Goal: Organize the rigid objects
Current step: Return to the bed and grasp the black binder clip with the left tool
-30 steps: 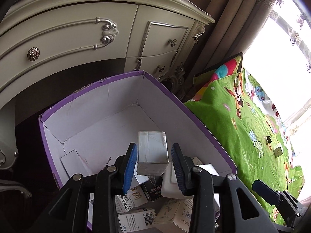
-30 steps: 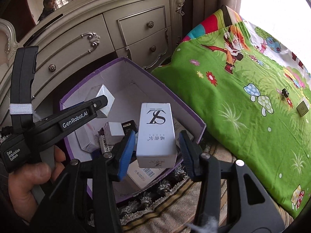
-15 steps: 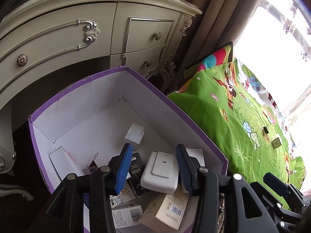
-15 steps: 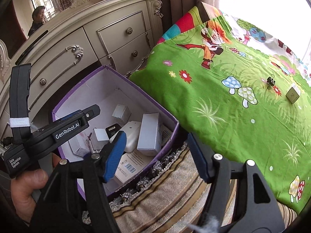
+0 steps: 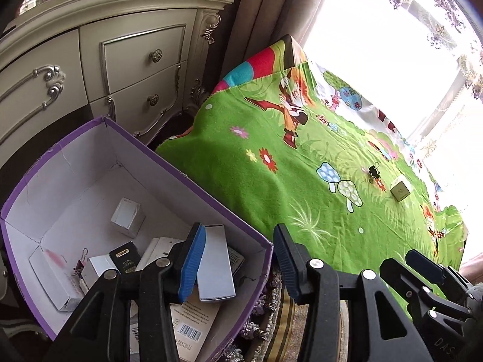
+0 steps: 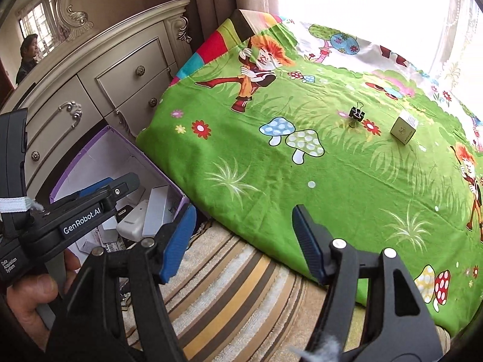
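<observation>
While we hold both tools near the bed's edge, our left gripper (image 5: 238, 262) hangs with its jaws spread and nothing between them, one blue pad over the purple box (image 5: 193, 181) and the other past its near wall. Our right gripper (image 6: 241, 238) is likewise released and empty, its pads apart above a striped rug (image 6: 229, 295).

Inside the purple box we see a heap of small cartons: a tall white box (image 5: 215, 267) lying just behind our left pad, a small white cube (image 5: 126, 217) farther in on the bare floor of the box, a black packet (image 5: 125, 256) and a white plastic case (image 6: 132, 220) leaning among the rest. A pink binder clip (image 5: 81, 267) lies near the far-left wall.

Out on the green cartoon blanket (image 6: 271, 175) two things remain, well apart from the purple box: a black binder clip (image 6: 356, 114) standing beside a printed flower, and a pale cube-shaped box (image 6: 404, 129) a little to its right. Both sit near the window side.

Behind the purple box stands a cream dresser (image 5: 120, 60) with metal knobs, and curtains (image 5: 256, 15) hang beside it.
</observation>
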`<state>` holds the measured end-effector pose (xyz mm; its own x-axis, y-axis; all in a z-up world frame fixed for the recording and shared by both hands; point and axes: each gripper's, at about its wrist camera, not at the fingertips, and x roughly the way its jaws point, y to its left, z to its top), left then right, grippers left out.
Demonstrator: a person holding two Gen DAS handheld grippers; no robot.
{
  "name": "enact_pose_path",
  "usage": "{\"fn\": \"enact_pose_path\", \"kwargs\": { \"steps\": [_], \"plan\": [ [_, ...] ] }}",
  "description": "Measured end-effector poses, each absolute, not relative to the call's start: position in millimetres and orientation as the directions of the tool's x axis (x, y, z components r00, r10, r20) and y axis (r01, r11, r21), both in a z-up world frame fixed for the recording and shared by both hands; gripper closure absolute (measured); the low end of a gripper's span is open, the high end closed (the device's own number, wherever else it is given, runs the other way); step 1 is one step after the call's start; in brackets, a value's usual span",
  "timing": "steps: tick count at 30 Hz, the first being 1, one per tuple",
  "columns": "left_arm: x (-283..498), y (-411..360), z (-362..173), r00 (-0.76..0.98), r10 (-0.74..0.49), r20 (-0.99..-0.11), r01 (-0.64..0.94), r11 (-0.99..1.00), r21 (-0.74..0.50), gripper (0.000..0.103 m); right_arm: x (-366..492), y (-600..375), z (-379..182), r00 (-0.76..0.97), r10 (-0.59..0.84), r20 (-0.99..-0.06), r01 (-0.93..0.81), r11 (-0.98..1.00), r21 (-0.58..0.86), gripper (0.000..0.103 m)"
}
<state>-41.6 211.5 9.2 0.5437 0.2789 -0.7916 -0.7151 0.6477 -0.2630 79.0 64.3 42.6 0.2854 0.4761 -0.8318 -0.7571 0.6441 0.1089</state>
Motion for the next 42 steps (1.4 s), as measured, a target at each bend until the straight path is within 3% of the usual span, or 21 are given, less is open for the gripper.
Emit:
{"fn": "enact_pose_path", "kwargs": {
  "steps": [15, 24, 33, 42],
  "plan": [
    [85, 152, 22, 0.605, 0.170, -0.778, -0.514, 0.830, -0.218, 0.055, 191, -9, 46, 0.426, 0.386, -0.818, -0.561, 0.822, 0.096, 0.033],
    [163, 142, 25, 0.646, 0.099, -0.757, -0.385, 0.899, -0.211, 0.055, 261, -33, 49, 0.481, 0.364, -0.798, -0.401, 0.900, 0.169, 0.030],
    [241, 132, -1, 0.639, 0.013, -0.769, -0.256, 0.947, -0.196, 0.055, 313, -31, 37, 0.483, 0.341, -0.806, -0.313, 0.927, 0.205, 0.026],
    [287, 142, -34, 0.589, 0.017, -0.808, -0.248, 0.955, -0.161, 0.055, 343, -22, 16, 0.464, 0.322, -0.825, -0.262, 0.940, 0.220, 0.022]
  ]
}}
